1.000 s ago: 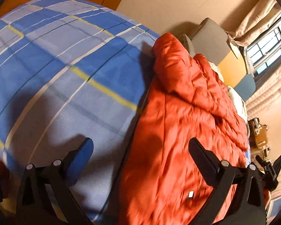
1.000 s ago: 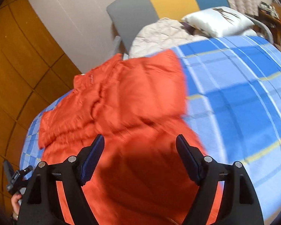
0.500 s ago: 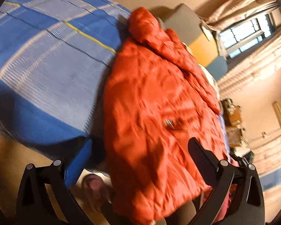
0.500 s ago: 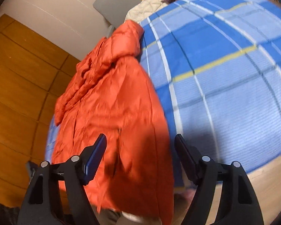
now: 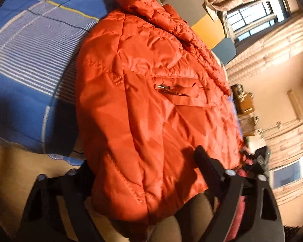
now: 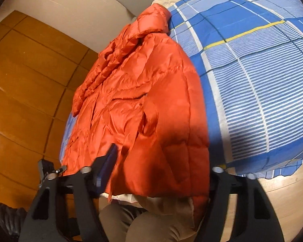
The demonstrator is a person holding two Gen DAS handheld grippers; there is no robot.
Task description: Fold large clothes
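An orange puffer jacket [image 5: 151, 100] lies lengthwise on the blue plaid bed [image 5: 30, 60], its hem hanging over the bed's near edge. My left gripper [image 5: 145, 167] is open, its jaws either side of the hem's left corner; the left finger is partly hidden behind the fabric. In the right wrist view the jacket [image 6: 141, 100] hangs the same way, and my right gripper [image 6: 161, 161] is open around the hem's right part, its right finger hidden behind the cloth. The hood lies at the far end.
The person's khaki trousers [image 6: 151, 217] stand against the bed's edge below the hem. A grey, yellow and blue headboard [image 5: 202, 14] and a window [image 5: 252, 20] are at the far end. A wooden panelled wall [image 6: 30, 80] is to the left.
Both grippers have dropped back from above the jacket to the bed's near edge and now straddle the hanging hem. Both stay open.
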